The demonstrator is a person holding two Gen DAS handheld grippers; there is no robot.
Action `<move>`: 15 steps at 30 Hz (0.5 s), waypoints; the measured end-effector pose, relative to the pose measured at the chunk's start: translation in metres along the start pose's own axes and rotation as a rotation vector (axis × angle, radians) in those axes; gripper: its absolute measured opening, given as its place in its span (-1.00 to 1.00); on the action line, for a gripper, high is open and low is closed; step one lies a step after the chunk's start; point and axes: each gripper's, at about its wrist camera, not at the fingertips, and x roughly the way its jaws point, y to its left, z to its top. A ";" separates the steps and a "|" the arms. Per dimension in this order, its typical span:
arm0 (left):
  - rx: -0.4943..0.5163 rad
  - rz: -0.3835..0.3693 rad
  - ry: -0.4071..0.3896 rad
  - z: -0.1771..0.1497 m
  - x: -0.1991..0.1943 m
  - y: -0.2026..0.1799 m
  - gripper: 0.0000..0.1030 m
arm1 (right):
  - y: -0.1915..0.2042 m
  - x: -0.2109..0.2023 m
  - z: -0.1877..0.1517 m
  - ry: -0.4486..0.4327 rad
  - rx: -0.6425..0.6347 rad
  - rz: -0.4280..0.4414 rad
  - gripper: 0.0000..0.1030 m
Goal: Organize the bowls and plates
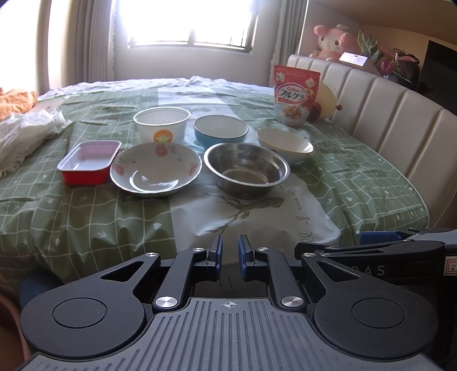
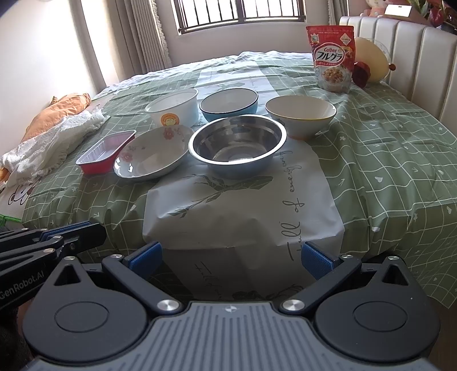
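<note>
Since nothing is yet stacked, the left tongs (image 1: 230, 252) are held nearly together and empty, the right tongs (image 2: 231, 256) wide apart, short of the bed (image 2: 385, 159). At twelve o'clock, the shiny round steel bowl (image 2: 237, 147) and white flowered plate (image 2: 152, 155) are set within reach.

Daylight pours in from the window (image 1: 191, 25) at the back, which is blown out to white in the left wrist view and clearer in the right. The steel bowl (image 2: 237, 144) carries bright reflections. Both pictures are sharp, with strong fisheye bending and dark corners at the edges.
</note>
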 end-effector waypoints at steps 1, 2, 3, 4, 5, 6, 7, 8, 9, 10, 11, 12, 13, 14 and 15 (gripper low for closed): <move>-0.001 0.000 0.000 0.000 0.000 0.000 -0.74 | 0.000 0.000 0.001 0.001 0.000 0.000 1.00; -0.001 0.000 0.000 0.000 0.000 0.000 -0.74 | 0.000 0.000 0.001 0.001 0.000 0.001 1.00; -0.001 0.000 0.000 0.000 0.000 0.000 -0.74 | 0.000 0.000 0.001 0.001 0.000 0.001 1.00; -0.001 0.000 0.000 0.000 0.000 0.000 -0.74 | 0.000 0.000 0.001 0.001 0.000 0.001 1.00; -0.001 0.000 0.000 0.001 0.000 0.000 -0.74 | 0.000 0.000 0.001 0.001 0.000 0.000 1.00; -0.001 0.000 0.000 0.000 0.000 0.000 -0.74 | 0.000 0.000 0.001 0.001 0.000 0.000 1.00; -0.001 0.000 0.000 0.001 0.000 0.000 -0.74 | 0.000 0.000 0.001 0.001 0.000 0.000 1.00; -0.002 0.000 0.000 0.000 0.000 0.000 -0.74 | 0.000 0.000 0.001 0.001 -0.001 0.000 1.00; -0.002 -0.001 -0.001 0.000 0.001 0.000 -0.74 | 0.000 0.000 0.001 0.001 -0.001 0.000 1.00; -0.002 -0.001 0.000 -0.001 0.001 0.000 -0.74 | 0.000 0.000 0.001 0.001 0.000 0.000 1.00; -0.002 -0.001 0.000 -0.001 0.001 0.000 -0.74 | 0.000 0.000 0.001 0.001 0.000 0.000 1.00; -0.002 -0.001 0.000 -0.001 0.001 0.000 -0.74 | 0.000 0.000 0.001 0.001 0.000 0.000 1.00; -0.002 0.000 0.000 -0.001 0.001 0.000 -0.74 | 0.000 0.000 0.001 0.001 0.000 0.000 1.00; -0.003 -0.001 0.000 -0.001 0.001 0.000 -0.74 | 0.000 0.000 0.001 0.001 0.000 0.000 1.00; -0.003 -0.001 0.000 -0.001 0.001 0.000 -0.74 | 0.000 0.000 0.001 0.002 0.000 0.001 1.00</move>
